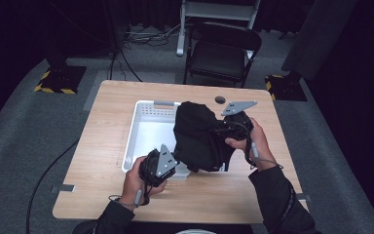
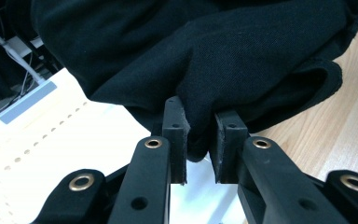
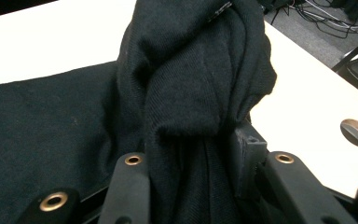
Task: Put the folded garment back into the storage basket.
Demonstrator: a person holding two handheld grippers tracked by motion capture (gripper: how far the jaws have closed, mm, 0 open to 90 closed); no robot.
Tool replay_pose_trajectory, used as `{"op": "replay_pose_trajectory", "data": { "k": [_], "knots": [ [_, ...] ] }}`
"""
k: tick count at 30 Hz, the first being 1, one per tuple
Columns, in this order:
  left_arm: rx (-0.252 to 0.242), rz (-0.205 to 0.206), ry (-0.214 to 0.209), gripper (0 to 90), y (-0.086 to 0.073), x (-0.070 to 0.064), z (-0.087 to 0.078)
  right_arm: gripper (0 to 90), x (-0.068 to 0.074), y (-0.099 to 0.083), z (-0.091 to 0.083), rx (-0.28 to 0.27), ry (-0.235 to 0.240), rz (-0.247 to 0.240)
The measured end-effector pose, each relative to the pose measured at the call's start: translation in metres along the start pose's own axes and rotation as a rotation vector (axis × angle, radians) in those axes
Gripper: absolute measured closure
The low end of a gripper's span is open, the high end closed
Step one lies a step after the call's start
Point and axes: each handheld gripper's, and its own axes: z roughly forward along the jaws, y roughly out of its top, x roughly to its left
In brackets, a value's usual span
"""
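Note:
A black garment [image 1: 197, 136] hangs bunched above the right part of a white plastic basket [image 1: 143, 129] on the wooden table. My left gripper [image 1: 177, 165] holds its lower near edge; in the left gripper view the jaws [image 2: 200, 122] are pinched on a fold of the black cloth [image 2: 223, 60], with the basket's perforated wall [image 2: 37, 140] below. My right gripper [image 1: 220, 127] grips the garment's upper right side. In the right gripper view a thick twist of the cloth [image 3: 191, 84] fills the gap of the right gripper [image 3: 191, 151] and hides its left pad.
A grommet hole [image 1: 220, 100] lies in the tabletop [image 1: 107, 146] behind the right gripper, also seen as a round hole [image 3: 357, 132]. A black folding chair [image 1: 224, 51] stands beyond the far edge. Cables run over the grey floor at left and back.

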Motion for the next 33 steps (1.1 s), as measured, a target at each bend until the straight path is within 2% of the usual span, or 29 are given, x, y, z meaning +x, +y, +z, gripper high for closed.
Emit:
{"op": "replay_pose_trajectory", "data": {
  "k": [2, 14, 33],
  "knots": [
    [0.005, 0.007, 0.006, 77.7, 0.000, 0.002, -0.002, 65.4, 0.002, 0.003, 0.001, 0.002, 0.000, -0.005],
    [0.010, -0.029, 0.031, 77.7, -0.010, 0.011, -0.007, 65.5, 0.008, 0.016, 0.015, 0.013, 0.012, -0.022],
    [0.034, -0.062, 0.071, 77.6, -0.026, 0.025, -0.016, 65.5, 0.018, 0.028, 0.038, 0.024, 0.038, -0.032]
  ]
}}
